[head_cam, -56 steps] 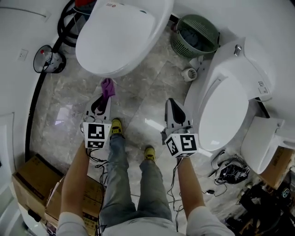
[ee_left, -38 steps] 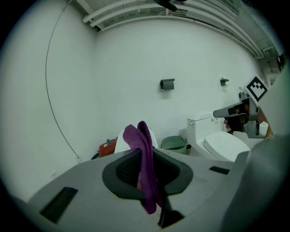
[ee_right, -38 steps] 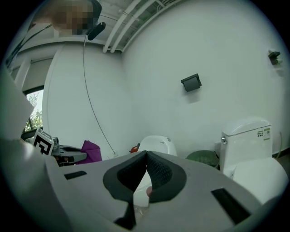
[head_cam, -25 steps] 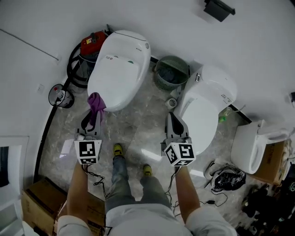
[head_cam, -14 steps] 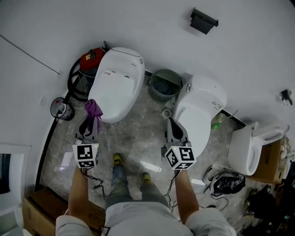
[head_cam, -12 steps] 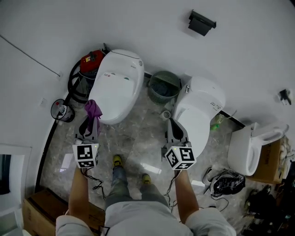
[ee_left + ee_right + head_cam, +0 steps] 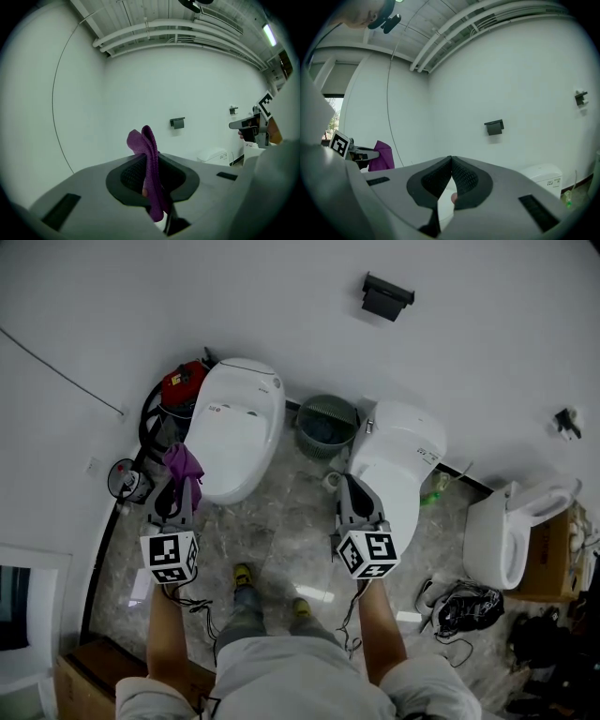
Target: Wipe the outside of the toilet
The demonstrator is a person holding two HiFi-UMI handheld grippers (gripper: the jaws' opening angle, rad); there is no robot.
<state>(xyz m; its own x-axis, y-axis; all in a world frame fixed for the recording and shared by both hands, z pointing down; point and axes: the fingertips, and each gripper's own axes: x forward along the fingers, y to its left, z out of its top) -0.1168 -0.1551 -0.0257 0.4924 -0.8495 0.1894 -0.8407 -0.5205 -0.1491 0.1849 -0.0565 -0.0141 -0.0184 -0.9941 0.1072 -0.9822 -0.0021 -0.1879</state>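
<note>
The left claw (image 7: 176,493) was clamped on a purple cloth (image 7: 184,463): in its own view one fold stood up past the tips and the rest hung down between the jaws. The right claw (image 7: 350,486) was closed on nothing, its pads meeting at the tips. The person held both out level over the marble floor (image 7: 281,521), aimed at the far wall (image 7: 281,306). From above, the cloth lay over the front edge of the left toilet (image 7: 234,427), lid down. Yet the left claw's view showed only wall behind the cloth, so I judged it to be hanging clear of the porcelain. A second toilet (image 7: 398,451) stood past the right claw, a bin (image 7: 325,423) between the two, and a third toilet (image 7: 511,531) sat further right. A cloth held up like that would suit someone about to wipe or someone just done, and I could not tell which. Either way the grip mattered most, since so little cloth was pinched that a slack hold might drop it. For any wiping, I thought the loose fold should meet the curved shell, not the hard tips.
</note>
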